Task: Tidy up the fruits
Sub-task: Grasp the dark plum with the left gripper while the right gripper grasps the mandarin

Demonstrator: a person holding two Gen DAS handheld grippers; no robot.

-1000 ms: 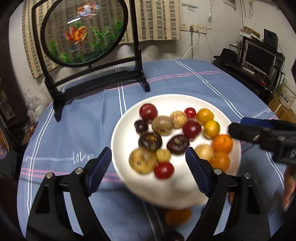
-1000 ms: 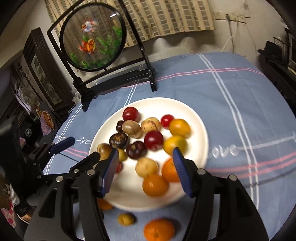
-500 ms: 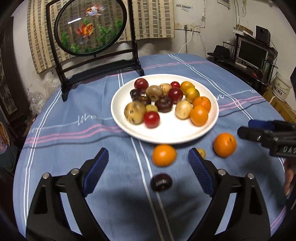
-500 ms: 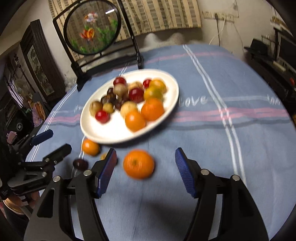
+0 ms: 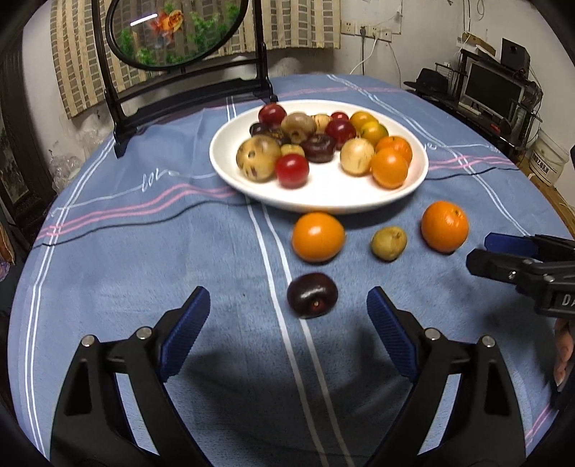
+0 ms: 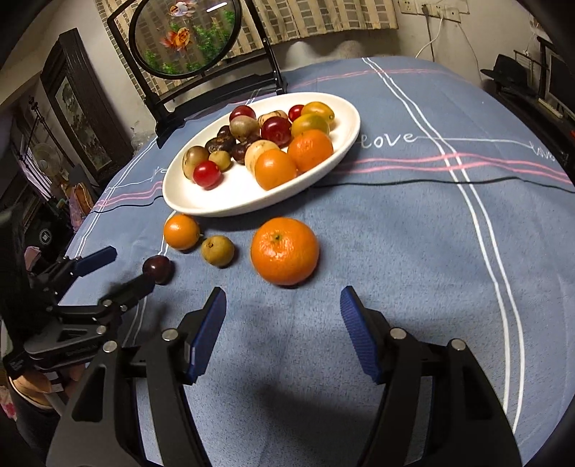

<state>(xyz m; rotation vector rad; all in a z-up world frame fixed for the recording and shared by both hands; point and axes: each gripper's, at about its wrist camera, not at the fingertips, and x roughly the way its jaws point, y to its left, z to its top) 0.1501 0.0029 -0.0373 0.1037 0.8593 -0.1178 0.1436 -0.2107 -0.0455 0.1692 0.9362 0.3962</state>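
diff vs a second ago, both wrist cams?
Both grippers pulled back from over the white plate and dropped toward the cloth: the left gripper now faces the dark plum, the right gripper the large orange. Left fingers widened a little. Nothing grabbed or released. Plate, its fruit and the four loose fruits unmoved.

A plate (image 5: pixel 230 172) heaped with fruit sits mid-table (image 5: pixel 107 273), a framed round panel (image 5: pixel 172 32) behind it; before the plate, on the cloth, lie an orange (image 5: pixel 317 236), a small fruit (image 5: pixel 389 243) and a tangerine (image 5: pixel 445 226) in a row; nearer the camera lies a plum (image 5: pixel 312 294)
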